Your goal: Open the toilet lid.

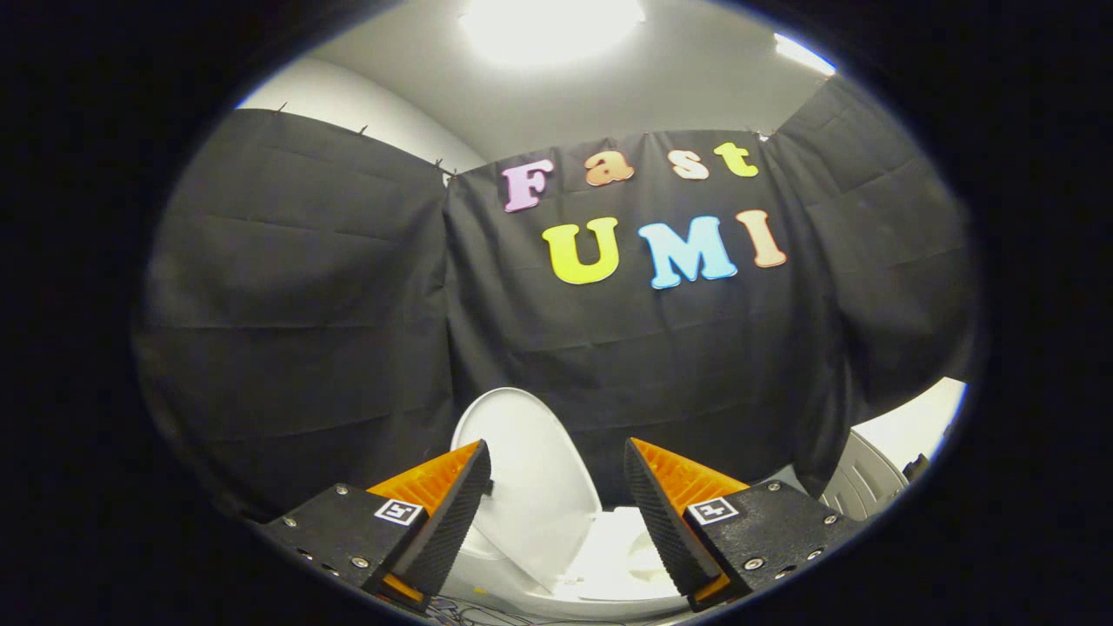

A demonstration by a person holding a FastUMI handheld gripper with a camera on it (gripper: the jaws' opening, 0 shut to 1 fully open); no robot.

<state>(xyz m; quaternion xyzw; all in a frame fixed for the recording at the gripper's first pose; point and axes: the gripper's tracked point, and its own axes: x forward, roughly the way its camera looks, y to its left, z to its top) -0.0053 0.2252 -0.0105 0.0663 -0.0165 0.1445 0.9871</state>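
Counted ahead: one white toilet (600, 556) with one raised lid (526, 469), one set of tongs (557, 504) with two fingers (452, 509) spread apart and gripping nothing, two ceiling lights (552, 26), one white slatted object (861, 478) beside the black cloth wall (304, 304).

Camera rides on the tongs (556, 509), facing forward along spread fingers, close above the raised toilet lid (526, 474), black cloth wall (348, 304) beyond.
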